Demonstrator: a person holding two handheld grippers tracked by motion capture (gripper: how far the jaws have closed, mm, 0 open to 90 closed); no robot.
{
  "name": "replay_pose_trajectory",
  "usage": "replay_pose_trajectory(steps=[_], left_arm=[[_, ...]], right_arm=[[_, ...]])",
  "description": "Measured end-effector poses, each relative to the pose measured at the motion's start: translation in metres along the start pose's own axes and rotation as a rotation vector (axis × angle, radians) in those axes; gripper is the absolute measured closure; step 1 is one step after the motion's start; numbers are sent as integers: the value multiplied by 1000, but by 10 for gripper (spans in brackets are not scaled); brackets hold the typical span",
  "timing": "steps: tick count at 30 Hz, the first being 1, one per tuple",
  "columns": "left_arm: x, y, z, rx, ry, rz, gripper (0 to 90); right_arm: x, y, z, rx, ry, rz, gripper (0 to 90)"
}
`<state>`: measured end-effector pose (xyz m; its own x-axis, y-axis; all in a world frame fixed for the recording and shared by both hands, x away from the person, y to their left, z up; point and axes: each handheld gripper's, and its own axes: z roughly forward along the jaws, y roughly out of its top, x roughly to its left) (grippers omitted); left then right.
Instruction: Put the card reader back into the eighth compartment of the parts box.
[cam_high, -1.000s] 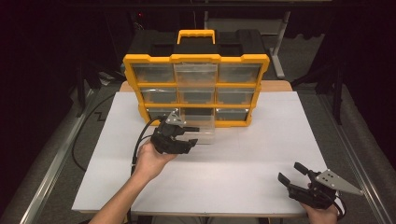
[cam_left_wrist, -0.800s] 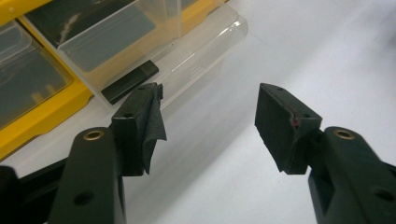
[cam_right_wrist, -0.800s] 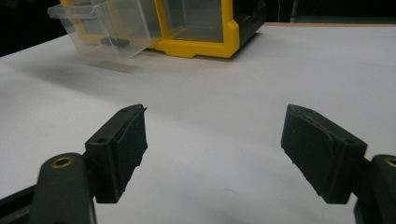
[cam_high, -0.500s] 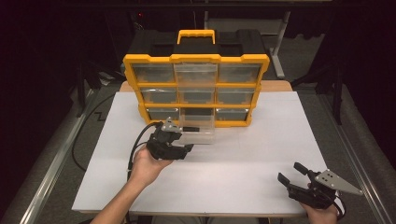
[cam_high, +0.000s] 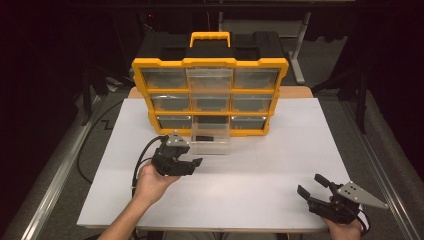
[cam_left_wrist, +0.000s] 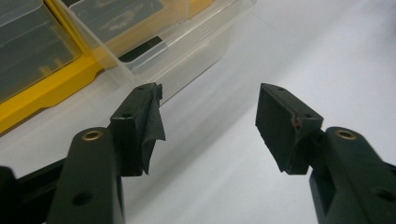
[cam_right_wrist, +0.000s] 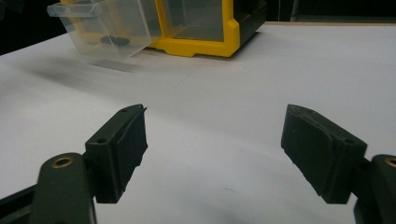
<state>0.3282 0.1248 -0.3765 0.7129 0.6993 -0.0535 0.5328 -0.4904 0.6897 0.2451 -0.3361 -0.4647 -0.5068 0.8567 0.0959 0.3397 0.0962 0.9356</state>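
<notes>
A yellow and black organiser with several clear drawers stands at the back of the white table. Its bottom middle drawer is pulled out onto the table, and a small black item lies inside. My left gripper sits open just in front-left of that drawer, holding nothing. In the left gripper view the open gripper points past the drawer. My right gripper rests open near the front right edge. In the right gripper view its gripper is empty, with the drawer far off.
A black cable loops from the left gripper across the table's left part. Metal rails run along both sides of the table. The yellow frame of the organiser stands on the table's far half.
My left gripper has drawn back from the pulled-out drawer toward the near edge and slightly left. The right gripper has barely shifted.
</notes>
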Motion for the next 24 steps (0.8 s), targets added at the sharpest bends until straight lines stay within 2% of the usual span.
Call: replay_pose_trajectory(steps=[17,24], left_arm=[[9,-24,-10,-35,20,-39,392],[12,-33,-12,-32,30,-51,375]], right_arm=[[0,0,0,5,-4,-5,226],[0,0,0,7,-3,-5,226]])
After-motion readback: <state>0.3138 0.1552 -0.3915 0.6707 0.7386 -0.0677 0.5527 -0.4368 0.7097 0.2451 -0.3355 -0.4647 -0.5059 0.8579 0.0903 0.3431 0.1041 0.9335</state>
